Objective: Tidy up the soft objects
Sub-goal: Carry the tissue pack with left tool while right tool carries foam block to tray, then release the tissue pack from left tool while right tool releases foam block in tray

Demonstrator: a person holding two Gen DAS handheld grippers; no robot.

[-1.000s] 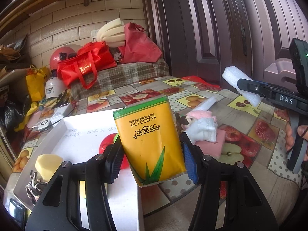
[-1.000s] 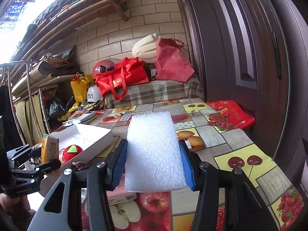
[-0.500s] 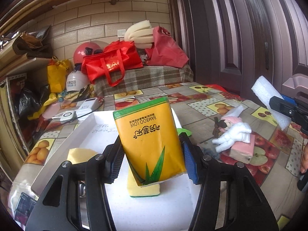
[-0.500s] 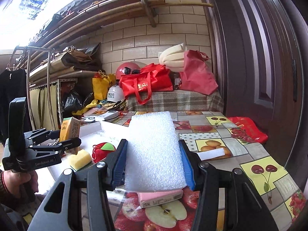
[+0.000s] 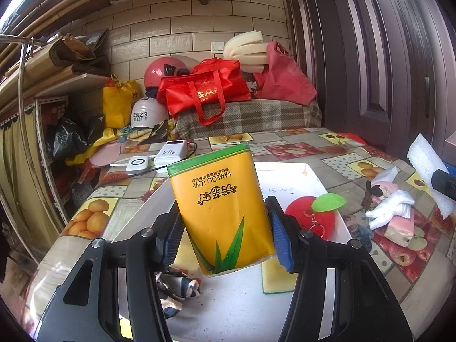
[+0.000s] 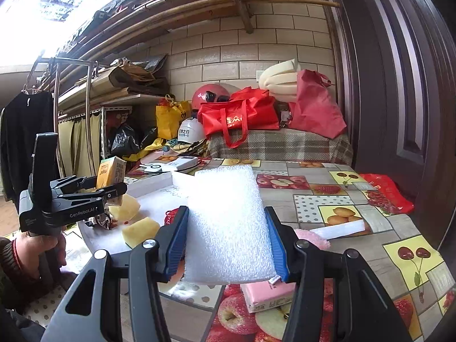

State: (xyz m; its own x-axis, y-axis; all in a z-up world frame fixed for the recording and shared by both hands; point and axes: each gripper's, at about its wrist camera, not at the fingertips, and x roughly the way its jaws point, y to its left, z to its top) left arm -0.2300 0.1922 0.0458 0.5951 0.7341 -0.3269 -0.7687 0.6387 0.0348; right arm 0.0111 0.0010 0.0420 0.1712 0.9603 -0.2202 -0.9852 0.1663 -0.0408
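Low in the left wrist view, your left gripper [image 5: 225,236] is clamped on the yellow tissue pack [image 5: 221,211], held above the white tray [image 5: 287,171]. A second ago the pack hung over the tray's right edge, with mostly tablecloth behind it; now the tray fills the lower centre, so you have swung over it and the pack looks ready to set down. Behind it lie a yellow sponge [image 5: 275,278], a patterned cloth [image 5: 176,285] at lower left and a red apple toy [image 5: 309,213] at centre right.

Your right gripper [image 6: 226,245] pinches the white foam pad [image 6: 228,225]. Earlier it faced the tablecloth; now the tray's sponges [image 6: 139,228] sit at centre left.
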